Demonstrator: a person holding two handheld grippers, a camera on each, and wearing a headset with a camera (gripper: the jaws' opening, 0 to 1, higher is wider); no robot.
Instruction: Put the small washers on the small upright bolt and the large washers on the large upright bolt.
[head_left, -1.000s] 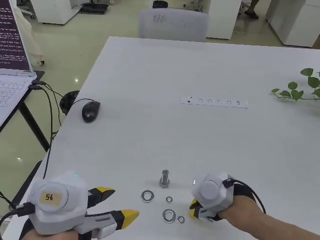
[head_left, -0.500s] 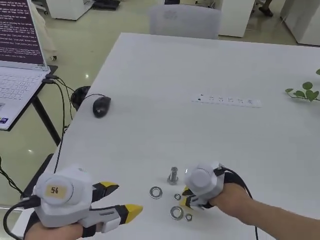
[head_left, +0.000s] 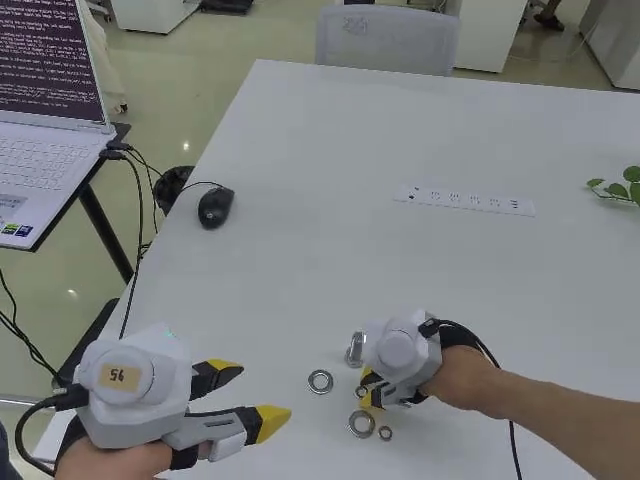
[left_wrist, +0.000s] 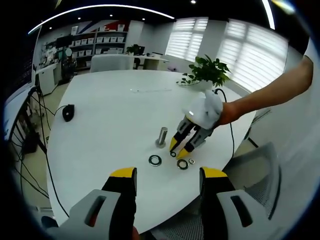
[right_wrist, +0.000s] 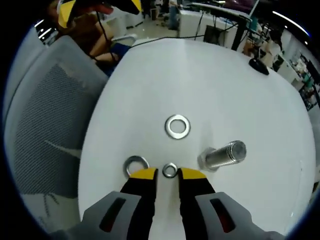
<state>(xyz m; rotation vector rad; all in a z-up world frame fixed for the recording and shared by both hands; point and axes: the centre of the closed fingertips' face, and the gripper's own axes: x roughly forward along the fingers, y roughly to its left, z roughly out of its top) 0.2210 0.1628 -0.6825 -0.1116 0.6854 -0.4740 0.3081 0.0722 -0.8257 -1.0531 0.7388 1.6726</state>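
One steel bolt (head_left: 354, 350) stands upright near the white table's front edge. Around it lie a large washer (head_left: 320, 381), a second large washer (head_left: 361, 423) and a small washer (head_left: 385, 433). My right gripper (head_left: 368, 386) points down just right of the bolt, and its own view shows its yellow tips (right_wrist: 168, 174) slightly apart either side of another small washer (right_wrist: 170, 170) that lies flat. The same view holds the bolt (right_wrist: 225, 155) and both large washers (right_wrist: 178, 126) (right_wrist: 136, 164). My left gripper (head_left: 245, 392) hovers open and holds nothing at the front left, its jaws (left_wrist: 168, 175) aimed at the bolt (left_wrist: 161, 136).
A black mouse (head_left: 214, 207) with its cable lies at the table's left edge, and a white power strip (head_left: 470, 201) sits further back. A laptop (head_left: 40, 120) stands on a side stand to the left, a plant (head_left: 620, 185) at far right and a chair (head_left: 385, 35) behind the table.
My right gripper has moved left to the bolt and now has its tips at the small washer. The left gripper has stayed where it was. The head camera has shifted.
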